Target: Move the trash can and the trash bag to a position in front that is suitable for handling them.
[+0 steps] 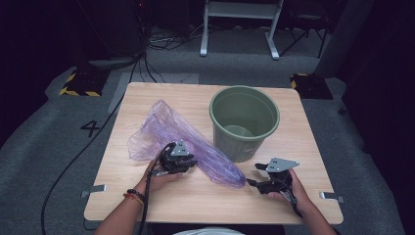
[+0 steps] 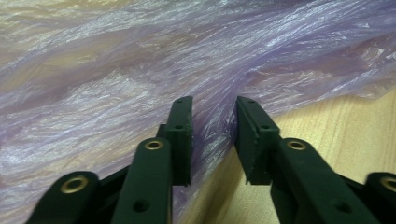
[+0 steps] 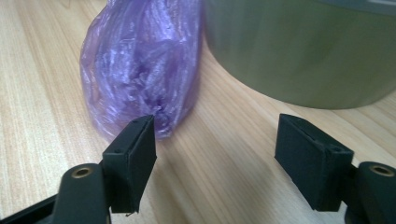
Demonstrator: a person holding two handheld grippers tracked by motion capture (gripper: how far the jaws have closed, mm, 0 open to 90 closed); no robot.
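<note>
A crumpled, see-through purple plastic bag lies across the wooden table, stretching from the middle left down to a bunched tip near the right hand. A green plastic bin stands upright and empty just behind it. My left gripper rests at the bag's near edge. In the left gripper view the jaws stand narrowly apart with a fold of the bag between them, and the pads are not pressing on it. My right gripper is open wide, with the bag's tip just ahead of one jaw and the bin behind.
Small metal brackets stick out at the table's near corners. A black cable runs over the grey floor at the left. A white frame's legs and yellow-and-black striped bases stand beyond the far edge.
</note>
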